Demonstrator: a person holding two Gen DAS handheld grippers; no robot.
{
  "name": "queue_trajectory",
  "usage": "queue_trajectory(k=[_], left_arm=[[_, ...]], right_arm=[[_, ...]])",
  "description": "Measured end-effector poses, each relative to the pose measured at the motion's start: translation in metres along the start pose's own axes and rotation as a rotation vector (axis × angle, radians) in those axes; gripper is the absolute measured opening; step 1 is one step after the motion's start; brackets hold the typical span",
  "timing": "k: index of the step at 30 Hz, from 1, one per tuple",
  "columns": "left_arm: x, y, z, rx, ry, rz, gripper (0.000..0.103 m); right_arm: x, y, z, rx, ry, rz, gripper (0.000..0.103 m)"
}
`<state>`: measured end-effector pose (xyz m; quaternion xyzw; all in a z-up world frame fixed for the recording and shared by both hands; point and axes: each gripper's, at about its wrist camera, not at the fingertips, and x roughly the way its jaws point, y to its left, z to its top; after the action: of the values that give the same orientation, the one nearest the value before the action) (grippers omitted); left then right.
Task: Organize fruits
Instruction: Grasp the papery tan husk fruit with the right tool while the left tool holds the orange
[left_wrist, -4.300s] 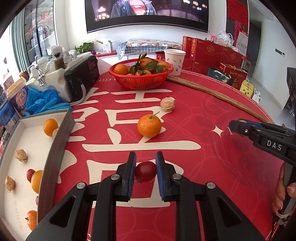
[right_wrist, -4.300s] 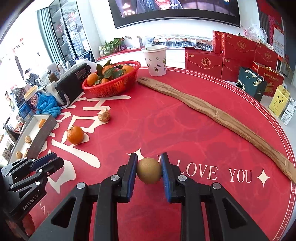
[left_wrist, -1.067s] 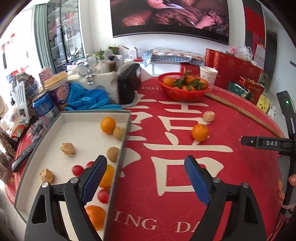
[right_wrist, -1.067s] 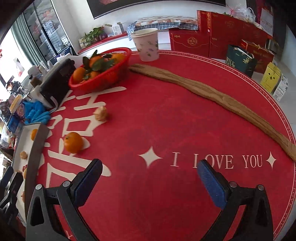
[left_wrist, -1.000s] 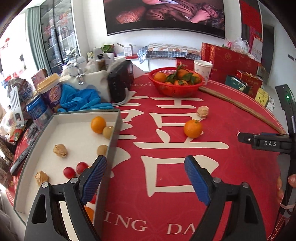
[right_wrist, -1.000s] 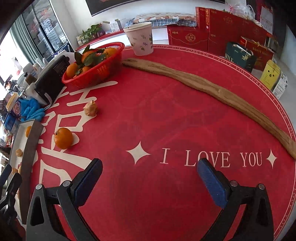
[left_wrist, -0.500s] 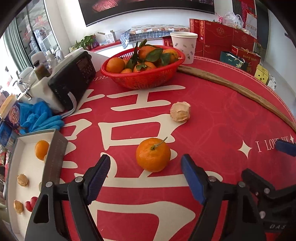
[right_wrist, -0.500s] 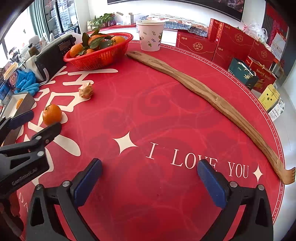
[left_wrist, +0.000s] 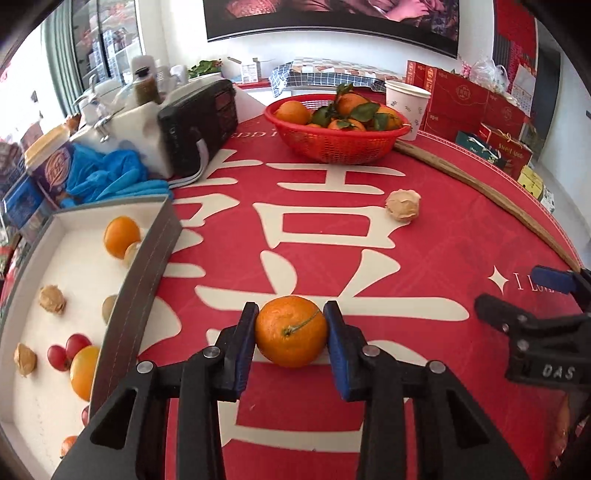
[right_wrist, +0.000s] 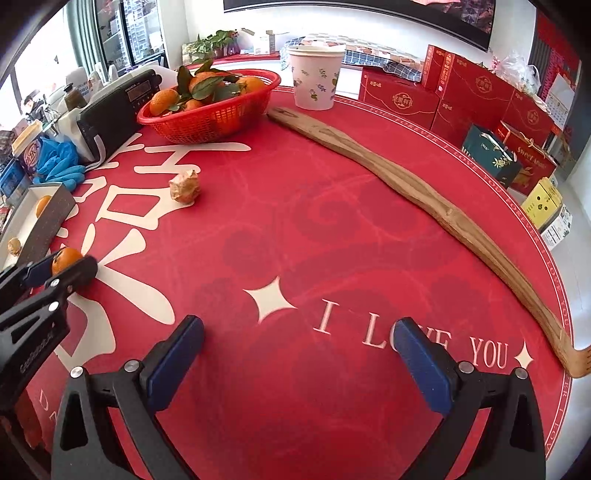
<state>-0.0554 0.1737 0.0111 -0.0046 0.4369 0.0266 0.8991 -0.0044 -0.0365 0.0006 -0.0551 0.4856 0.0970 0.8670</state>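
The left gripper (left_wrist: 291, 332) is clamped on a stemmed mandarin (left_wrist: 291, 331) sitting on the red tablecloth (left_wrist: 406, 251), its pads squeezing both flanks at the widest part, probably so the round fruit cannot roll during a carry to the white tray (left_wrist: 44, 387) at nine o'clock. Farther off, a walnut (left_wrist: 402, 205) waits at one o'clock, while the right gripper (right_wrist: 299, 354) hovers level over bare cloth, jaws spread and empty.
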Motion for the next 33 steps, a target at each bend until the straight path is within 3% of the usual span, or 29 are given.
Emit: queue_trajectory(k=[7,14,15,17,18,19,23,27,33], left_arm=[[-0.006,0.011,-0.006,-0.009,0.001,-0.003,0.040],[-0.006,0.013,-0.008,-0.010,-0.003,-0.005,0.040],[-0.006,0.013,-0.007,-0.013,-0.001,-0.007,0.040],[-0.006,0.014,-0.008,-0.013,-0.002,-0.010,0.040],[-0.006,0.014,-0.008,-0.010,-0.005,-0.010,0.040],[-0.006,0.014,-0.008,-0.009,-0.007,-0.011,0.040],[-0.010,0.017,-0.012,-0.008,-0.004,-0.015,0.040],[-0.014,0.019,-0.016,-0.008,0.001,-0.024,0.039],[-0.014,0.018,-0.018,-0.006,-0.008,-0.023,0.039]], right_arm=[[0.025,0.045,0.041,-0.091,-0.004,0.056,0.103],[0.046,0.070,0.073,-0.088,-0.035,0.049,0.100],[0.046,0.072,0.074,-0.086,-0.048,0.047,0.092],[0.042,0.076,0.076,-0.086,-0.074,0.046,0.067],[0.039,0.078,0.076,-0.085,-0.078,0.047,0.041],[0.038,0.079,0.077,-0.087,-0.075,0.050,0.023],[0.028,0.080,0.064,-0.096,-0.067,0.061,0.023],[0.004,0.065,0.027,-0.067,-0.068,0.089,0.023],[-0.013,0.055,-0.005,-0.040,-0.112,0.107,0.023]])
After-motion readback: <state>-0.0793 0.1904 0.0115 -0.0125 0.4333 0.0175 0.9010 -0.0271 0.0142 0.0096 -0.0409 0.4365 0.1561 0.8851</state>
